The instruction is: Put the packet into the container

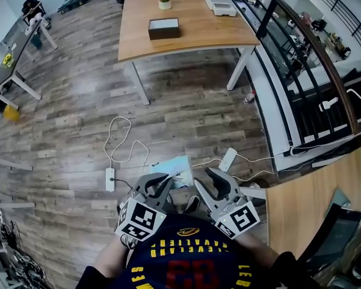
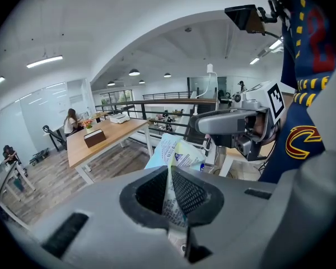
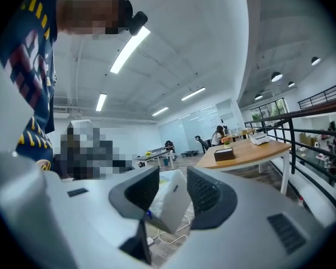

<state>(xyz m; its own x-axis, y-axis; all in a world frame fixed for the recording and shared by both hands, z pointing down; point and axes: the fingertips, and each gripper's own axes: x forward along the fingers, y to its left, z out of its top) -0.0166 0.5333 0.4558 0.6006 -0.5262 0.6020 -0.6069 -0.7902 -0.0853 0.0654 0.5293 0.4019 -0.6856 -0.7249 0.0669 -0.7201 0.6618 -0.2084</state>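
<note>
Observer: Where do we have the packet (image 2: 177, 154) at this entry?

Operator: We hold it close to the body, between the two grippers and above the wooden floor (image 1: 78, 119). The left gripper (image 2: 171, 190) is pressed together on the packet's lower edge, and the printed body stands up out of the jaws.

Observer: And the right gripper (image 3: 172, 176)?

Operator: Spread wide. Its own view shows the packet's pale face in the gap, but neither pad presses on it. We log it as holding nothing.

Observer: Container?

Operator: We take the dark open box (image 1: 163, 28) on the wooden worktop (image 1: 201, 26) to be the container. It sits well apart from us, across the floor. Nothing is in it that we can see from here.

Observer: Handling notes?

Operator: We judge the packet light and soft, a thin film pouch. It keeps its shape above the jaws, so it has some stiffness along the fold, but it will likely flop or twist if swung. The film looks smooth, so slipping is possible.

Observer: Where do we grip?

Operator: On a flat edge, deep in the ribbed pads, as the left gripper does now. We would not squeeze the filled middle, since the contents might crush. One pinch seems enough for the carry.
</note>
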